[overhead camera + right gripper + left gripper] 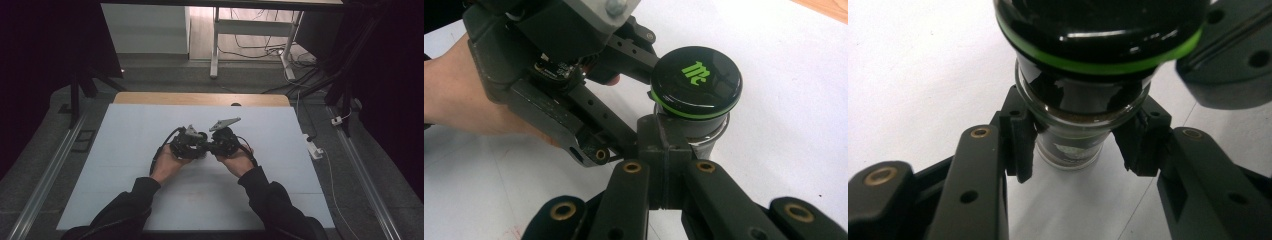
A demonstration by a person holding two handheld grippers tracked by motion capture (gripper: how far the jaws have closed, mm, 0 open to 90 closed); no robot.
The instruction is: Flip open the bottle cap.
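White table (125, 165), hands together mid-table, left gripper (1078, 145) clamping jar (1073, 120).

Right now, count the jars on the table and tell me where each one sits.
1. A single glass jar with a black, green-ringed lid sits mid-table, its neck clamped by the left gripper; the right gripper is shut beside it. The grippers may hide others.

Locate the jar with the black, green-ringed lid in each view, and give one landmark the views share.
High view: the jar can't be made out; it is hidden where the two grippers meet mid-table.
Left gripper view: jar top centre, neck clamped between this gripper's pads.
Right gripper view: jar right of centre, lid logo up.
Shared landmark: white table.
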